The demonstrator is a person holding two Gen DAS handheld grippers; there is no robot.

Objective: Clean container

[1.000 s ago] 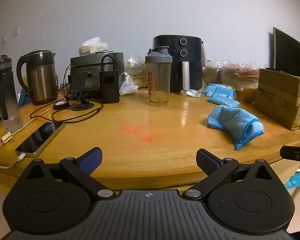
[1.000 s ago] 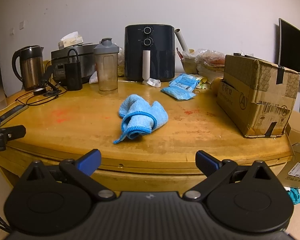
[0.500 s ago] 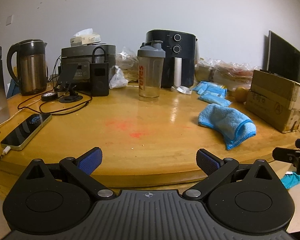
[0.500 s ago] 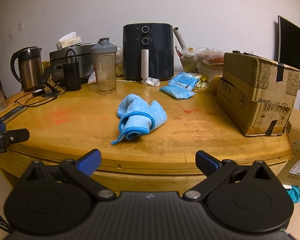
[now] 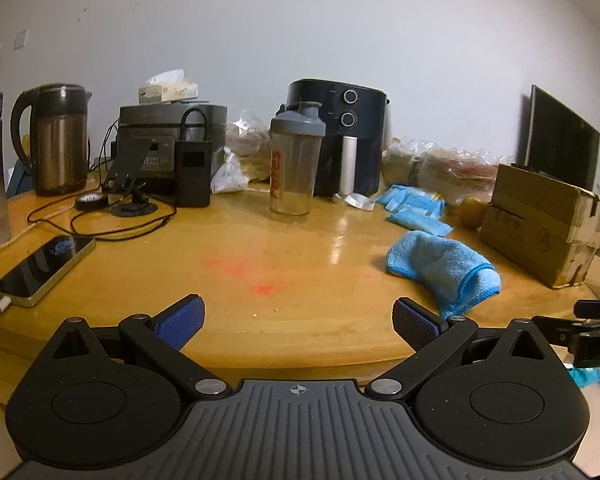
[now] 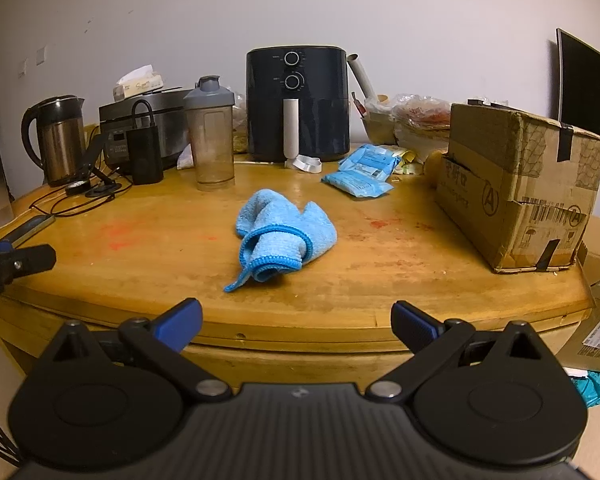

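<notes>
Hovering at the near edge of a round wooden table (image 6: 380, 280), the left gripper (image 5: 298, 320) and right gripper (image 6: 296, 320) are both spread wide, holding nothing; a lidded shaker (image 5: 296, 164) stands upright mid-table before an air fryer (image 6: 298, 104); a crumpled blue cloth (image 6: 280, 232) lies nearer, right of it; phone (image 5: 40, 268), cables, kettle (image 5: 58, 140) crowd the left, a cardboard box (image 6: 516, 184) the right; since a second ago the left view has edged closer; bare wood lies between grippers and shaker.

Ahead of left tool (image 5: 298, 320): shaker bottle (image 5: 296, 160) upright on surface (image 5: 300, 264), air fryer (image 5: 340, 136) behind, phone (image 5: 44, 270) lying left. Ahead of right tool (image 6: 296, 322): cloth (image 6: 278, 234) near, cardboard box (image 6: 516, 184) right.
</notes>
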